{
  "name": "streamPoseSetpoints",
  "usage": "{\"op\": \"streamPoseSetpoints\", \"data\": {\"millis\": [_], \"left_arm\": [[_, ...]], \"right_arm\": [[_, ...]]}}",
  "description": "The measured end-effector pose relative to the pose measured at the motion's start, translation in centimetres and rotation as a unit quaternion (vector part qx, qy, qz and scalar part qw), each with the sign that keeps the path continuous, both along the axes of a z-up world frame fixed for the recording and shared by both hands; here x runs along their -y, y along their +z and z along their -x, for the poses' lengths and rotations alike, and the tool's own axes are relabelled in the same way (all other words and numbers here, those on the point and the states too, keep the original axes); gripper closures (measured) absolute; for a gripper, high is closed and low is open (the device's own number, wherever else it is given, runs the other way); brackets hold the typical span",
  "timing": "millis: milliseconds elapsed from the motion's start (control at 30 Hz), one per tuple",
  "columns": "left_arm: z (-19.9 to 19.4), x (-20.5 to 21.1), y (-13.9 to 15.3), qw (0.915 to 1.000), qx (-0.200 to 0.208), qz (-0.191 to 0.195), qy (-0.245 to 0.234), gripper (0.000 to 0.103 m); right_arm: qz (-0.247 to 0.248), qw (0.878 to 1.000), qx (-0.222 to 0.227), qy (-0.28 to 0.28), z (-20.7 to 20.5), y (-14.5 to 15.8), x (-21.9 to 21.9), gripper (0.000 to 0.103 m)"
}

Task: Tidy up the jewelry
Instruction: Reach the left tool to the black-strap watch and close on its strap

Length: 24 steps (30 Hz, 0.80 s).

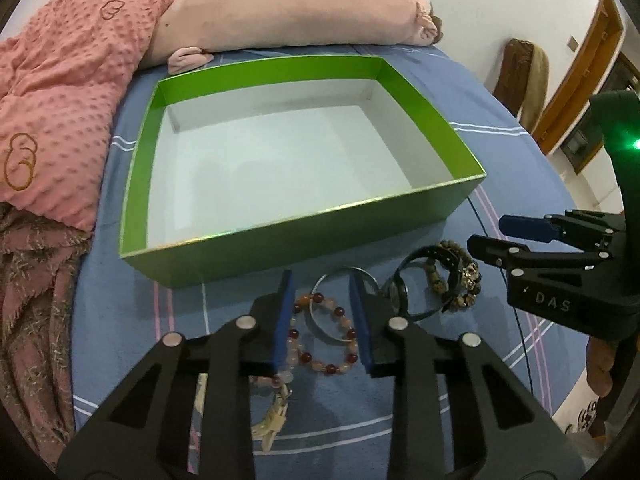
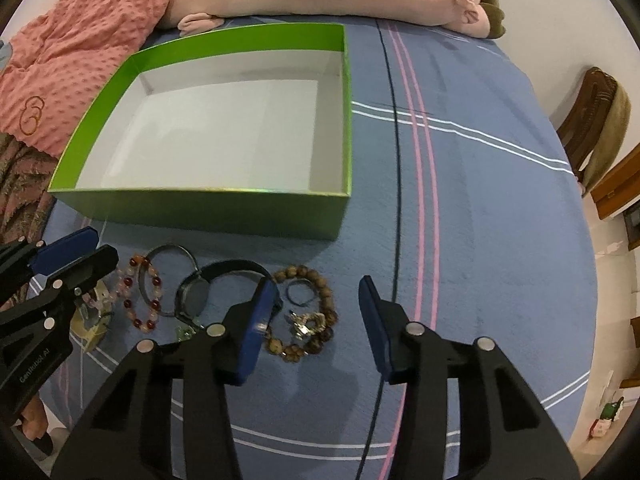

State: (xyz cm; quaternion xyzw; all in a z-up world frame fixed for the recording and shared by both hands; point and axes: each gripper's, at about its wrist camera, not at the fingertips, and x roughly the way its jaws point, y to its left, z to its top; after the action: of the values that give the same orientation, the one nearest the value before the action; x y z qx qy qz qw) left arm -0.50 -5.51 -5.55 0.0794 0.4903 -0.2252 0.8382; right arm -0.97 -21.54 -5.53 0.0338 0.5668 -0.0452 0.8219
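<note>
left gripper [image 1: 322,312] is down over the red and pale bead bracelet [image 1: 340,344], jaws partly closed, blue pads either side of it with daylight to spare, not pressing on the beads. a plain metal bangle [image 1: 326,330] lies under that bracelet. right gripper [image 2: 318,312] sits over the brown wooden bead bracelet [image 2: 320,292], jaws roughly half open, nothing gripped; its left pad covers part of the beads, its right pad stands clear of them. a black watch [image 2: 196,296] rests between the two bracelets, and a small dark ring [image 2: 298,293] lies inside the wooden loop. all the jewelry is on the blue striped bedsheet [image 2: 480,200], just in front of the green box [image 1: 280,244], whose white inside holds nothing. pink blanket [image 1: 60,100] and plush pillow [image 1: 280,8] lie behind the box.
</note>
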Motion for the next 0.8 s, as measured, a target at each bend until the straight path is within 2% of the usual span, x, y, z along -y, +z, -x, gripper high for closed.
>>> {"op": "streamPoseSetpoints", "data": {"millis": [67, 133, 233, 300, 367, 533, 633, 700, 767, 800], "left_arm": [[-0.1, -0.2, 0.5, 0.9999, 0.007, -0.004, 0.01, 0.049], [-0.1, -0.4, 0.8, 0.9996, 0.016, -0.013, 0.019, 0.041], [-0.4, -1.1, 0.9, 0.9985, 0.022, -0.038, 0.032, 0.039], [-0.7, -2.4, 0.7, 0.9975, 0.015, -0.049, 0.049, 0.039], [-1.2, -4.0, 0.1, 0.9966, -0.003, -0.048, 0.067, 0.039], [-1.6, -6.8, -1.2, 0.9943, -0.036, -0.036, 0.094, 0.039], [-1.5, -6.9, -1.7, 0.9943, -0.05, -0.025, 0.091, 0.039], [-1.4, -6.4, -1.8, 0.9952, -0.049, -0.026, 0.081, 0.039], [-1.2, -5.9, -1.8, 0.9961, -0.051, -0.021, 0.069, 0.039], [-1.1, -5.6, -1.8, 0.9965, -0.052, -0.019, 0.063, 0.039]], "right_arm": [[-0.003, 1.0, 0.0, 0.004, -0.3, 0.1, -0.2, 0.056], [-0.001, 1.0, 0.0, 0.009, -0.6, 0.2, -0.6, 0.056], [0.002, 1.0, -0.007, 0.017, -0.6, 0.0, -0.9, 0.056], [0.002, 1.0, -0.014, 0.021, -0.5, -0.3, -0.9, 0.052], [-0.001, 1.0, -0.017, 0.02, -0.2, -0.6, -0.8, 0.048], [-0.012, 0.999, -0.03, 0.021, -0.1, -1.6, -0.8, 0.048], [-0.006, 0.999, -0.033, 0.033, -0.3, -1.8, -1.7, 0.048], [-0.014, 0.998, -0.035, 0.04, -0.4, -2.0, -2.1, 0.053], [-0.016, 0.998, -0.043, 0.045, -0.5, -2.4, -2.3, 0.071], [-0.018, 0.998, -0.045, 0.045, -0.5, -2.6, -2.2, 0.074]]}}
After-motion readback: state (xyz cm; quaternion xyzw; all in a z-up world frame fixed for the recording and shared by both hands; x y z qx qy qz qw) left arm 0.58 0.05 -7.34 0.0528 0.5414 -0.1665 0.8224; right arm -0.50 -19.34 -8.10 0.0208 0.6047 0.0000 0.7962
